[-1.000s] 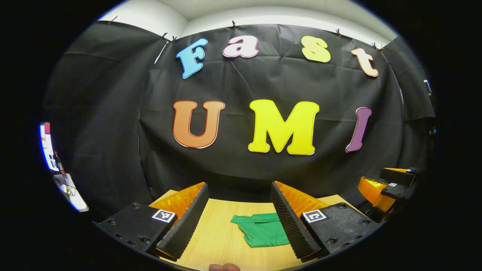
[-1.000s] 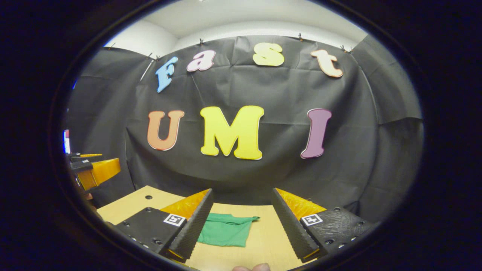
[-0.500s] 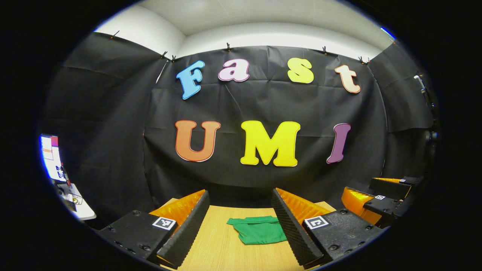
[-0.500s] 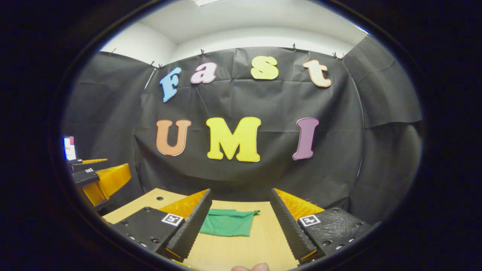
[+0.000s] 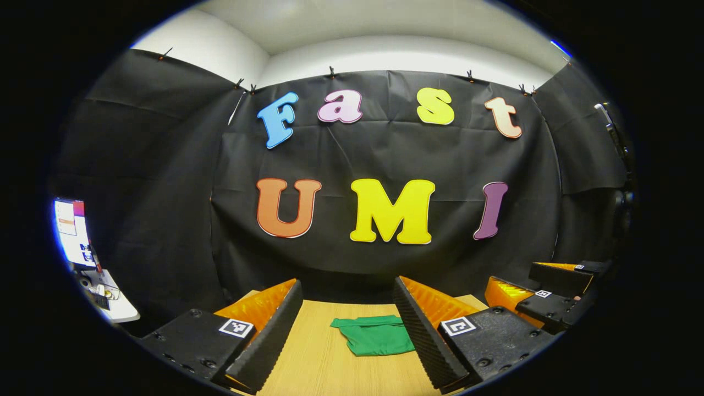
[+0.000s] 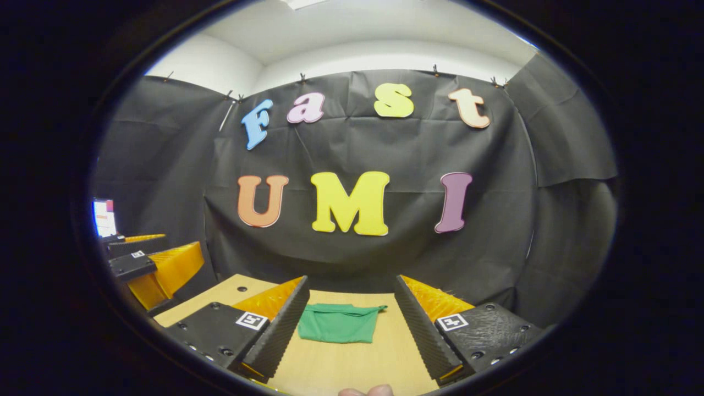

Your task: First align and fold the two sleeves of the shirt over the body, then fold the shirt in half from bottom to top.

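A green shirt (image 5: 373, 335) lies folded into a small flat bundle on the wooden table (image 5: 324, 363), toward its far edge. In the left gripper view my left gripper (image 5: 347, 291) is open, held above the table's near part, with the shirt seen between its fingers and well ahead of them. The right gripper (image 5: 542, 289) shows at the far right of that view. In the right gripper view the shirt (image 6: 338, 323) lies ahead between the open fingers of my right gripper (image 6: 352, 287). The left gripper (image 6: 151, 264) appears at the left. Neither holds anything.
The black cloth wall stands right behind the table's far edge. A screen (image 5: 70, 231) and a white shelf (image 5: 110, 300) sit at the far left. The table (image 6: 352, 368) has small holes near its left corner. A fingertip (image 6: 366, 391) shows at the bottom edge.
Both grippers have drawn back and tilted up, away from the shirt, which now looks smaller and farther off. Both stay open. The shirt has not moved.
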